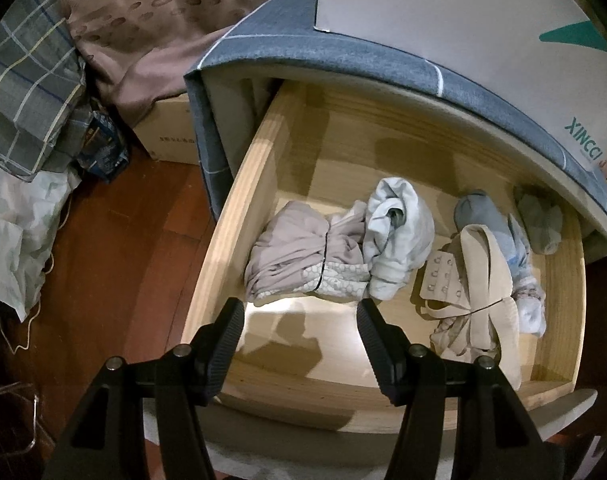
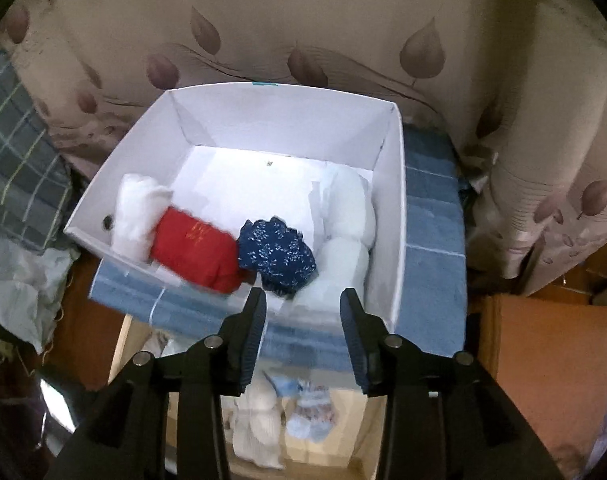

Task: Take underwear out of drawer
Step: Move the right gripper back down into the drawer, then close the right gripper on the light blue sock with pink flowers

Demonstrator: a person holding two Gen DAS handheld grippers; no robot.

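The wooden drawer (image 1: 239,200) is pulled open. In it lie a mauve rolled garment (image 1: 299,256), a pale blue bundle (image 1: 399,232), a beige bra (image 1: 479,292), a blue bundle (image 1: 483,216) and a grey roll (image 1: 541,220). My left gripper (image 1: 301,316) is open and empty just above the front of the mauve garment. My right gripper (image 2: 303,304) is open and empty over the near rim of a white box (image 2: 391,216). The box holds a red roll (image 2: 199,252), a navy patterned roll (image 2: 277,254) and white rolls (image 2: 347,216).
The white box (image 1: 443,8) sits on a blue-grey cloth-covered cabinet top (image 1: 343,56). A cardboard box (image 1: 163,132), plaid fabric (image 1: 27,92) and a plastic bag (image 1: 19,224) stand left on the wooden floor. A leaf-print curtain (image 2: 303,32) hangs behind.
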